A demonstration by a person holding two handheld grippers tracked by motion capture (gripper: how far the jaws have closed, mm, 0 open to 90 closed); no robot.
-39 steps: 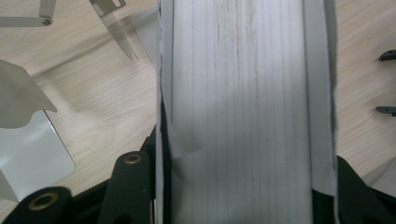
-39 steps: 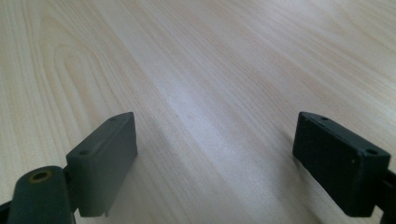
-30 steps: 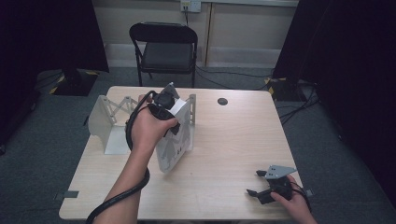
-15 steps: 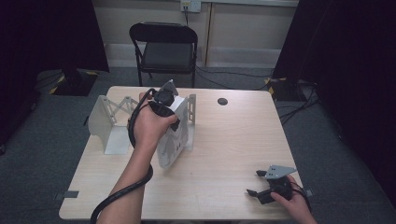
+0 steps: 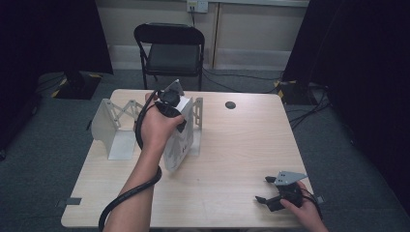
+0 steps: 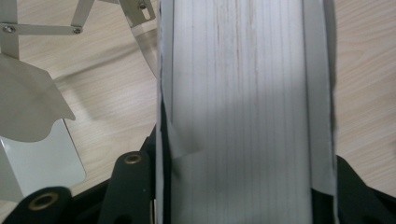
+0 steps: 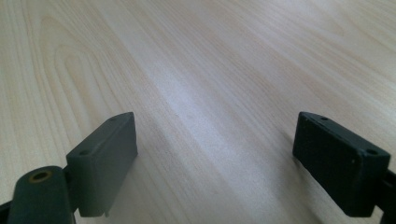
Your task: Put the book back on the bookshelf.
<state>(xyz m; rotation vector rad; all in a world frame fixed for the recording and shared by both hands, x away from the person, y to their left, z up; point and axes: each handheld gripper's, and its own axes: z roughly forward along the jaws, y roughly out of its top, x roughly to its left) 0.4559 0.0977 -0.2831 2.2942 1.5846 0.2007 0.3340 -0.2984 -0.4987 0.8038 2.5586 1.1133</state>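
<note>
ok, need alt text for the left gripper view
The left claw grips a thick white book by its page edge, its black jaws on either side of the book. Behind it to the left, a white metal book rack stands on the pale wooden table.

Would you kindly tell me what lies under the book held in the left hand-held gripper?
Beneath the book, bare wooden table shows beside the white metal rack. The book itself hides whatever is directly under it.

Table: pale wood grain. Book: white, page edges finely lined. Rack beside book: white metal. Chair behind table: black. Grippers' jaws: black.
</note>
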